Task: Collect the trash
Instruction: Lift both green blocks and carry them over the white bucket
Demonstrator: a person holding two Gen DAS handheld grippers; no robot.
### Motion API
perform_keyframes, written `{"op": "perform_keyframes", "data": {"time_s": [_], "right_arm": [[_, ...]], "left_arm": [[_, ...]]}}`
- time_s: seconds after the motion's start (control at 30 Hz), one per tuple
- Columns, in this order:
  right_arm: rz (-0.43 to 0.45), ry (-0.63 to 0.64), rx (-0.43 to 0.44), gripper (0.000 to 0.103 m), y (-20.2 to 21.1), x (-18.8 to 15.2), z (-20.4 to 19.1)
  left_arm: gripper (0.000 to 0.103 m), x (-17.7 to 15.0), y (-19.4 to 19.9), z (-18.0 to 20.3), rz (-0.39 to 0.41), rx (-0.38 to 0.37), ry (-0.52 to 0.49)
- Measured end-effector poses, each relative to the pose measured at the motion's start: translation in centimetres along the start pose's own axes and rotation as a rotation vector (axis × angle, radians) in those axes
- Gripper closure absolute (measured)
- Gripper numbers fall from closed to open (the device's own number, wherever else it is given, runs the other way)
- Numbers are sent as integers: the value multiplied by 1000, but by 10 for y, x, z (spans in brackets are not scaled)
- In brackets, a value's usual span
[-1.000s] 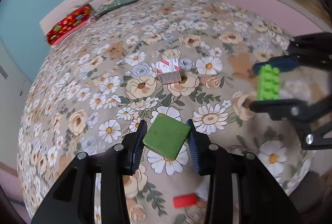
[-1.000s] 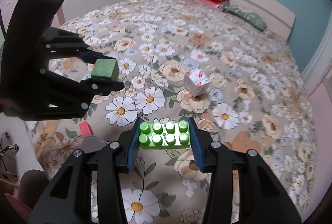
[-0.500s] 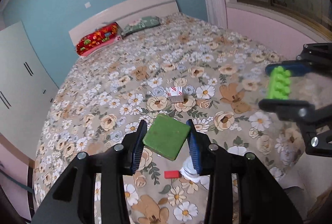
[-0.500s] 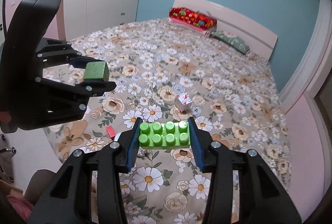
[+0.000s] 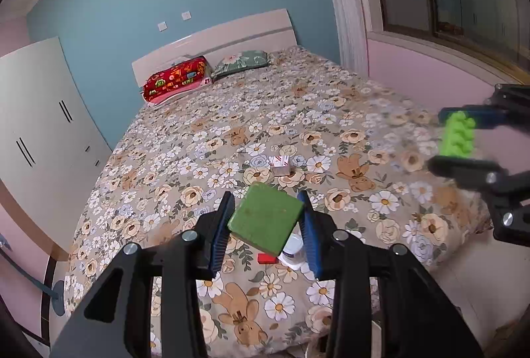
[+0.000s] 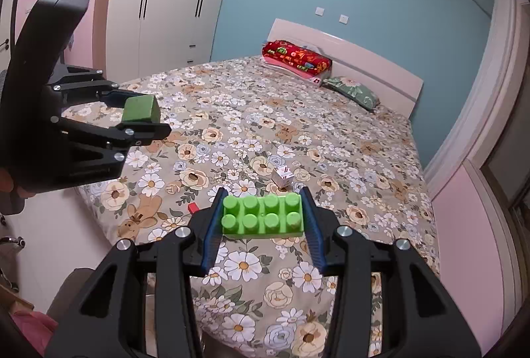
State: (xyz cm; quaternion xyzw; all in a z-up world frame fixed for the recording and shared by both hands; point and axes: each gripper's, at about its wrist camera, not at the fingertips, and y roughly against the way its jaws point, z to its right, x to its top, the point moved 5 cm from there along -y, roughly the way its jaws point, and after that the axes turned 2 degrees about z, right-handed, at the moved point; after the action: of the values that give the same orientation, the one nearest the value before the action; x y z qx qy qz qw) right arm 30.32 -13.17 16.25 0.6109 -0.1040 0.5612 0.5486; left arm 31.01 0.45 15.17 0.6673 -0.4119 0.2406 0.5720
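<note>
Green filled both tools — the left gripper (image 5: 266, 222) clamped a flat green block (image 5: 265, 220), the right gripper (image 6: 261, 218) a studded green brick (image 6: 263, 215), long axis crosswise. Below and ahead of both lay the bed (image 6: 331, 132) with a small white box (image 6: 283, 175); no bin showed.

You are lifting both grippers up and back from the bed (image 5: 185, 165): the left gripper (image 5: 266, 222) and right gripper (image 6: 263, 218) are rising together, so the small white box (image 6: 282, 175) and red piece (image 5: 267, 258) are shrinking below.
</note>
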Motion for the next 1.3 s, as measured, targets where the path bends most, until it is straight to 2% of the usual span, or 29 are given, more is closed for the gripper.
{"op": "perform_keyframes", "data": {"time_s": [0.1,0.2,0.47,0.57,0.63,0.8,1.0,1.17,1.3], "right_arm": [[8,3,-8,58,19,-4,-4],[18,12,-4,58,36,-10,-11],[-4,18,17,58,48,-38,-27],[-22,0,41,58,43,-52,-32],[-35,-7,56,58,39,-61,-37],[-71,-14,89,58,26,-86,-51],[-134,-27,125,58,3,-117,-64],[-197,-34,146,58,-19,-150,-78],[-252,-53,192,58,-36,-175,-89]], "left_arm": [[62,-7,17,5,-6,-28,13],[62,-14,28,8,6,-23,5],[62,-55,39,7,-49,-75,74],[62,-74,33,9,-82,-80,78],[62,-90,27,11,-123,-116,94],[62,-128,11,19,-175,-122,94],[62,-172,-13,31,-264,-158,107],[62,-199,-27,42,-307,-173,107],[62,-224,-43,51,-369,-205,119]]}}
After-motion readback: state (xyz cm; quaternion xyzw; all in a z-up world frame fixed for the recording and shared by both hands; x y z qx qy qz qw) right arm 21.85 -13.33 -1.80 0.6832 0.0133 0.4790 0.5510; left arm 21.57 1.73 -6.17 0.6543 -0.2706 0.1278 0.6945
